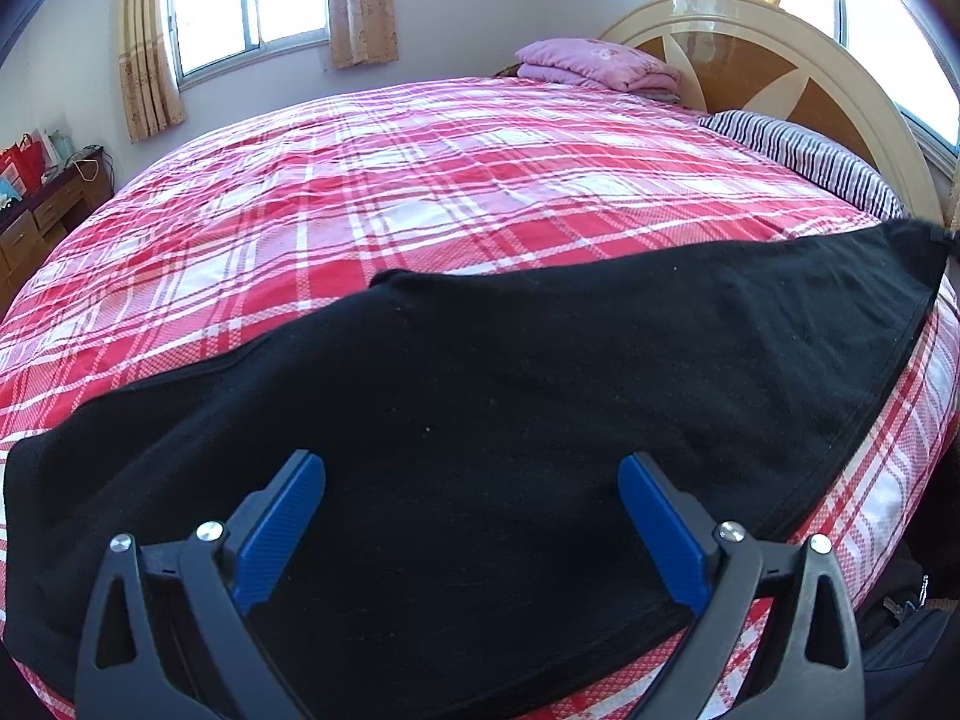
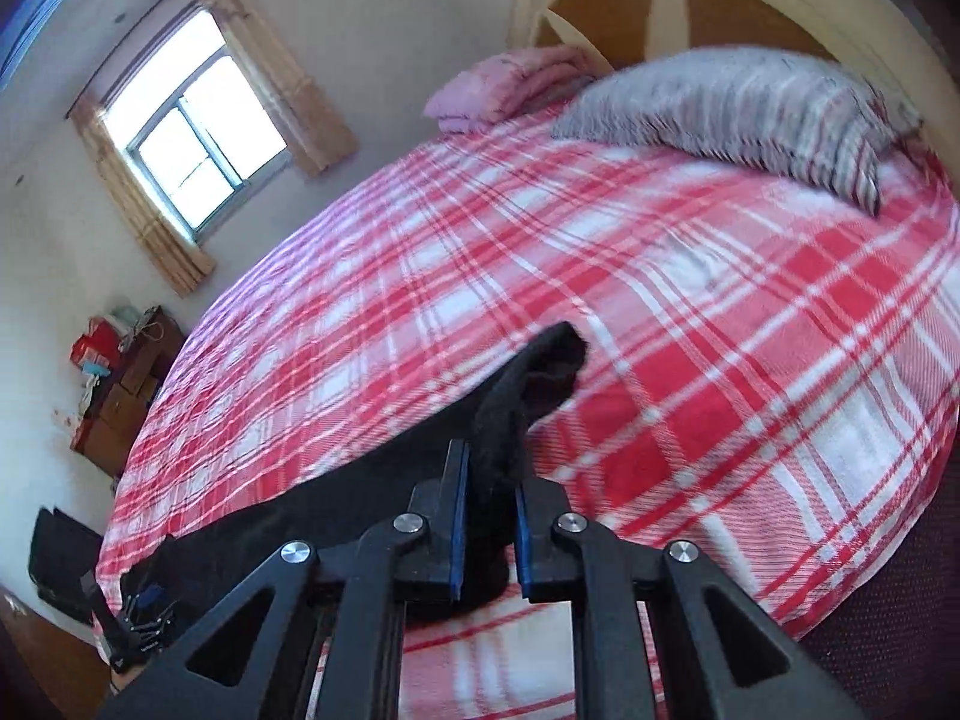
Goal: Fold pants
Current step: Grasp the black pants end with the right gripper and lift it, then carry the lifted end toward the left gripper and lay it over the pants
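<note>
Black soft-knit pants [image 1: 510,408] lie flat across the near edge of the red-and-white plaid bedspread [image 1: 360,192], long axis running left to right. Above them the left gripper [image 1: 471,516] hangs with jaws spread wide, holding nothing. Clamped on a bunched end of the pants [image 2: 528,396], the right gripper [image 2: 489,516] lifts it. No writing is readable. Beyond lie a striped pillow [image 1: 810,156], a folded pink quilt [image 1: 594,63] and a cream headboard [image 1: 780,24].

The right tool [image 2: 489,480] pinches black pants [image 2: 510,420] above the plaid bedspread [image 2: 690,330].
</note>
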{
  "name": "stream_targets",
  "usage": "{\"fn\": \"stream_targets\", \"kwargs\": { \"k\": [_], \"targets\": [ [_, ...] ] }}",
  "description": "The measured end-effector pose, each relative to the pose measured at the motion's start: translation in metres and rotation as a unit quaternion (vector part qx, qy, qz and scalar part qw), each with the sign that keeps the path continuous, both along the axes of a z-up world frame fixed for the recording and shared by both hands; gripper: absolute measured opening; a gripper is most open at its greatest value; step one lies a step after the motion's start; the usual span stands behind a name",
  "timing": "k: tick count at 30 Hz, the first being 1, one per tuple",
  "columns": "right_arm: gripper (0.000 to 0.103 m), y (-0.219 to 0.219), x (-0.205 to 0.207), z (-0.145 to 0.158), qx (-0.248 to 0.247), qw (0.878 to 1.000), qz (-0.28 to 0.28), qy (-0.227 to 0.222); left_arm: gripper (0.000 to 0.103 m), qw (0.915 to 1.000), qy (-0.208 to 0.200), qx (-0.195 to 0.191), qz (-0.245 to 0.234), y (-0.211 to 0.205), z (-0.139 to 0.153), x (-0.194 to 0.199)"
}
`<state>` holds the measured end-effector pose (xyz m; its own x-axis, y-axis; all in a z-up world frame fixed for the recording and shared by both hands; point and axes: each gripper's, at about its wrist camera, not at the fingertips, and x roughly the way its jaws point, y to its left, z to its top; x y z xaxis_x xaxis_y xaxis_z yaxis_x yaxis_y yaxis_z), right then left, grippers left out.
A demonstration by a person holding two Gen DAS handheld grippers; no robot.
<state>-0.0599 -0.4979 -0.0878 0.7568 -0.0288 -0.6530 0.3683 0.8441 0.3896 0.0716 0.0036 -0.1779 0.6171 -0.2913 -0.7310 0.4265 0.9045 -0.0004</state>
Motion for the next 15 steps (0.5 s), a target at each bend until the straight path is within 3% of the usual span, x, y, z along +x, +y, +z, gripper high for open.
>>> {"fn": "stream_targets", "kwargs": {
  "k": [7,15],
  "targets": [
    [0.012,0.085,0.027,0.036,-0.059,0.993,0.097,-0.037,0.101,1.0000,0.003,-0.008,-0.001,0.001,0.000,0.000],
    [0.012,0.179,0.065,0.038,-0.081,0.975,0.204,-0.037,0.101,0.9998,0.005,-0.017,-0.001,0.003,0.002,0.001]
  ]
}}
